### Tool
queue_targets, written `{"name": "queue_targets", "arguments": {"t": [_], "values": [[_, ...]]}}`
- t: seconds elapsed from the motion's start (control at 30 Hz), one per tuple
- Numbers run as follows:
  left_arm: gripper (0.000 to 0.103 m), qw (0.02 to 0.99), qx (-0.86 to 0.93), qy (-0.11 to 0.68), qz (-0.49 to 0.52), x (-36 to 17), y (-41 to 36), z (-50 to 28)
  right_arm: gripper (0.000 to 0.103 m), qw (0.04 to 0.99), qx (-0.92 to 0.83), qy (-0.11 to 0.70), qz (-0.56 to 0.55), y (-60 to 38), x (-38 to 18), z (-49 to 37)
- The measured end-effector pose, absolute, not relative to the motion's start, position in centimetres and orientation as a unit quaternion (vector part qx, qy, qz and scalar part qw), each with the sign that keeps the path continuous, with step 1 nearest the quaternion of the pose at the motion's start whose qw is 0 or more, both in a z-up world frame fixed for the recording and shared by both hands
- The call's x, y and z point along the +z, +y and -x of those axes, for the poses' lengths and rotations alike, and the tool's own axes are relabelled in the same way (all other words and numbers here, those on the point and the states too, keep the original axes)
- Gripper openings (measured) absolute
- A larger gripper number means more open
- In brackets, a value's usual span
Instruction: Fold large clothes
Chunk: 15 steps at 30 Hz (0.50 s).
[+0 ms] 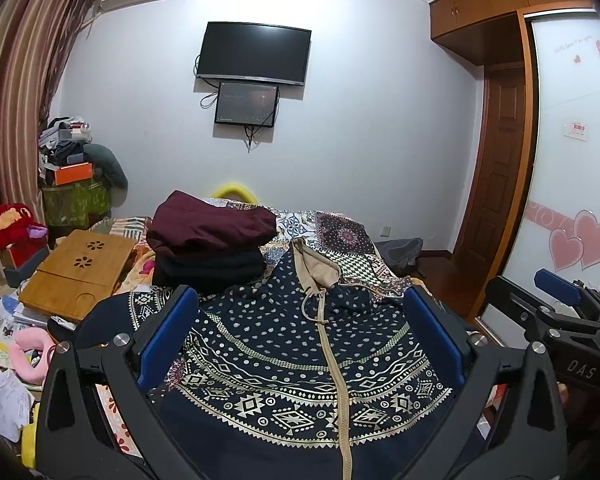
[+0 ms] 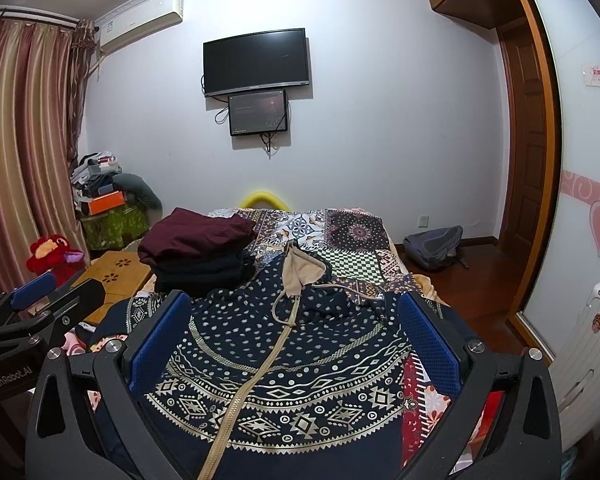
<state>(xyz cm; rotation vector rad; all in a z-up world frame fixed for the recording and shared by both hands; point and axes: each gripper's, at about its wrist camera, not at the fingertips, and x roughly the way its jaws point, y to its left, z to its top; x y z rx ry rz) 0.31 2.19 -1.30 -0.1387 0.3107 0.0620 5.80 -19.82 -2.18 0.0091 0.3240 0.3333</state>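
Observation:
A navy hooded jacket with a beige pattern, beige zip and beige-lined hood lies spread front-up on the bed; it also shows in the right wrist view. My left gripper is open and empty, held above the jacket's chest. My right gripper is open and empty too, above the same area. The right gripper shows at the right edge of the left wrist view. The left gripper shows at the left edge of the right wrist view.
A stack of folded maroon and black clothes sits on the patchwork bedspread beyond the jacket's left shoulder. A bamboo lap tray and clutter lie left of the bed. A grey backpack lies on the floor by the door; a white suitcase stands at right.

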Motion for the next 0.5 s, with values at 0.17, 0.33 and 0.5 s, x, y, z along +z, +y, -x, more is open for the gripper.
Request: {"name": "queue_targets", "arguments": {"t": [0.17, 0.33, 0.5], "values": [[0.103, 0.985, 0.032, 0.156, 0.069, -1.33, 2.25, -0.45, 0.103, 0.973, 0.165, 0.163, -0.006, -19.91, -2.12, -5.94], [0.103, 0.984, 0.034, 0.157, 0.07, -1.35, 2.4, -0.69, 0.103, 0.972, 0.164, 0.165, -0.006, -19.88, -2.22, -6.09], [0.103, 0.983, 0.035, 0.163, 0.073, -1.7, 2.63, -1.18, 0.103, 0.972, 0.162, 0.172, -0.006, -19.77, -2.39, -6.82]]}}
